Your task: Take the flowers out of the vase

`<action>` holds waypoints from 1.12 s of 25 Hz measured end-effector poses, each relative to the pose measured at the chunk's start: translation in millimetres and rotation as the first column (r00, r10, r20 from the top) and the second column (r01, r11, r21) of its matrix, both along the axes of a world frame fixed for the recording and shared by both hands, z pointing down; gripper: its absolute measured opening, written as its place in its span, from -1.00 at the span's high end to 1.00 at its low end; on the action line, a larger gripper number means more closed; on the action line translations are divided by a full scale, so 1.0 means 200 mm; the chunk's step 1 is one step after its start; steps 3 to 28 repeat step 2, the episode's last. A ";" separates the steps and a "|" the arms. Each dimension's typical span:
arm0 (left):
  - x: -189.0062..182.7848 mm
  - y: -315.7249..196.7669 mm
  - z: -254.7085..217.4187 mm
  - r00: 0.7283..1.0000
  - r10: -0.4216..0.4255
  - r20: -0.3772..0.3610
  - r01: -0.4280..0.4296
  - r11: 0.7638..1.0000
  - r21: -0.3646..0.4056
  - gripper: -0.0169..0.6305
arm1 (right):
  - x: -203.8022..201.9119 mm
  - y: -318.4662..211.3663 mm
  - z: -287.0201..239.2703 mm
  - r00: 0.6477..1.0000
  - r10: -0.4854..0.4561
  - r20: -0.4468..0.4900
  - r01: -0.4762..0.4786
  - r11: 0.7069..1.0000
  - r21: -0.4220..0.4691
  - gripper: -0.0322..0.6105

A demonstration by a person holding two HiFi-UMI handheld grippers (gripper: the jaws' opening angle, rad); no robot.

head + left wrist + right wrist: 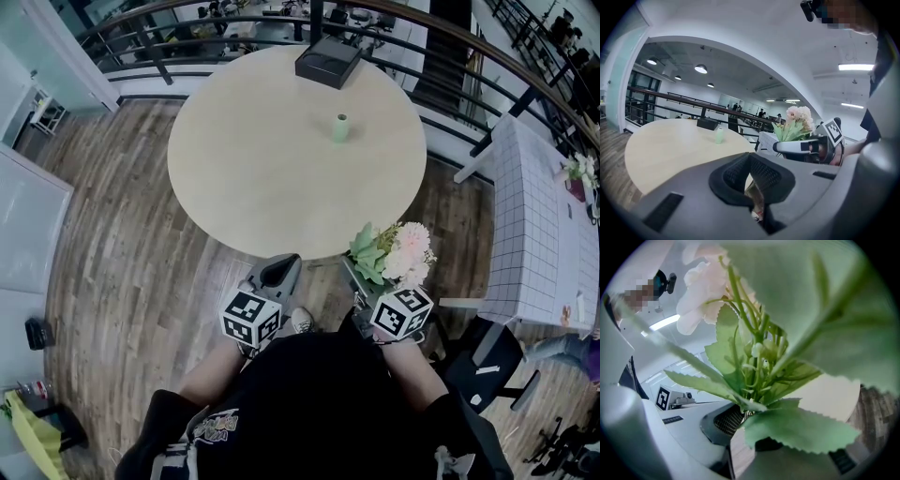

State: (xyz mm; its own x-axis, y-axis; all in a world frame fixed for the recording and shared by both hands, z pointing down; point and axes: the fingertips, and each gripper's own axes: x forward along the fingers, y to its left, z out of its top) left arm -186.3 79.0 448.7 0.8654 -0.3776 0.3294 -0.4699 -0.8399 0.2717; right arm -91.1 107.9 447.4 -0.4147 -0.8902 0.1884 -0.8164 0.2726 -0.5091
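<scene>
A small pale green vase (pixel 341 128) stands upright and apart on the round beige table (pixel 244 178), past its middle; it also shows far off in the left gripper view (pixel 719 136). My right gripper (pixel 362 279) is shut on the stems of a bunch of pink flowers with green leaves (pixel 394 253), held off the table's near edge. The leaves fill the right gripper view (pixel 754 362) and hide most of the jaws (pixel 747 427). My left gripper (pixel 281 269) is shut and holds nothing (pixel 750 176), beside the right one.
A black box (pixel 328 64) sits at the table's far edge, with a dark railing (pixel 187 37) behind. A white gridded table (pixel 539 225) with another flower pot stands at the right, a chair (pixel 487 361) below it. Wooden floor surrounds the table.
</scene>
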 end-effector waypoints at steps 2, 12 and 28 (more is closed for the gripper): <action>0.00 0.00 0.00 1.000 0.001 -0.001 -0.001 1.000 0.002 0.93 | 0.00 0.00 0.01 1.000 0.000 -0.002 0.000 1.000 0.000 0.66; 0.00 0.00 0.00 1.000 0.001 -0.001 -0.001 1.000 0.002 0.93 | 0.00 0.00 0.01 1.000 0.000 -0.002 0.000 1.000 0.000 0.66; 0.00 0.00 0.00 1.000 0.001 -0.001 -0.001 1.000 0.002 0.93 | 0.00 0.00 0.01 1.000 0.000 -0.002 0.000 1.000 0.000 0.66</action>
